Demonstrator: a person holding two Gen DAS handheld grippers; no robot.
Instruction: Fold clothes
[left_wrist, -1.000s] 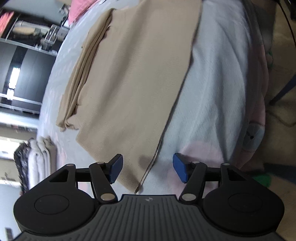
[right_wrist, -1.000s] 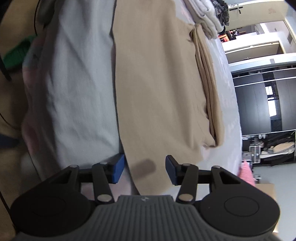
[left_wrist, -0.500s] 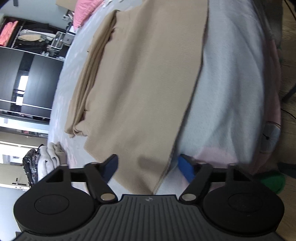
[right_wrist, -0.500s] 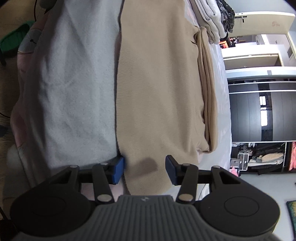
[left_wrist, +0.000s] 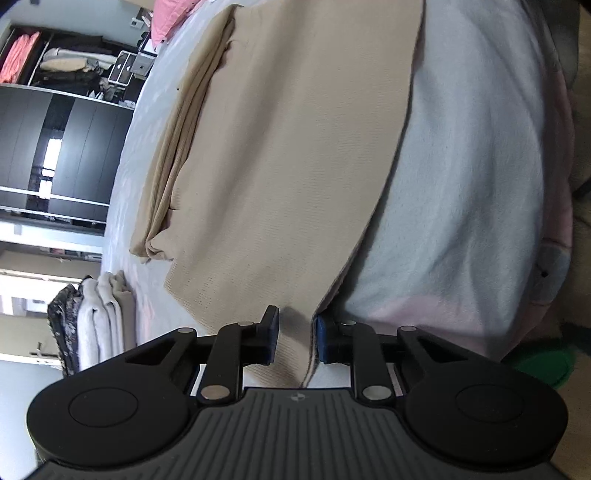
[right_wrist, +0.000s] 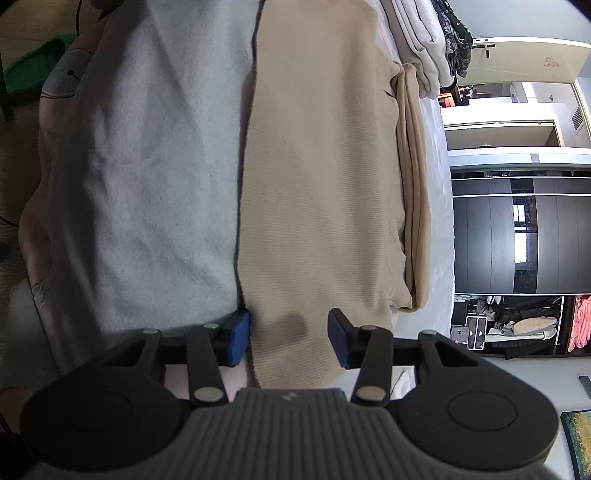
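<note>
A beige knit garment (left_wrist: 288, 155) lies flat on the pale blue blanket (left_wrist: 461, 184), with one side folded in along its far edge. In the left wrist view my left gripper (left_wrist: 295, 336) is closing its jaws on the garment's near corner, and the cloth is gathered between the blue pads (left_wrist: 271, 332). In the right wrist view the same garment (right_wrist: 317, 192) runs away from me. My right gripper (right_wrist: 288, 334) stands open astride the garment's other near corner, its left pad (right_wrist: 240, 332) at the cloth's edge.
A stack of folded white and dark clothes (left_wrist: 96, 317) sits on the bed beyond the garment, also visible as the stack (right_wrist: 428, 40). Dark wardrobe doors (right_wrist: 517, 240) and open shelves with clothes (left_wrist: 66, 66) stand behind. A green object (right_wrist: 33, 70) lies on the floor.
My left gripper's jaws have come together from wide open onto the garment's corner. The right gripper has kept its width and shifted little.
</note>
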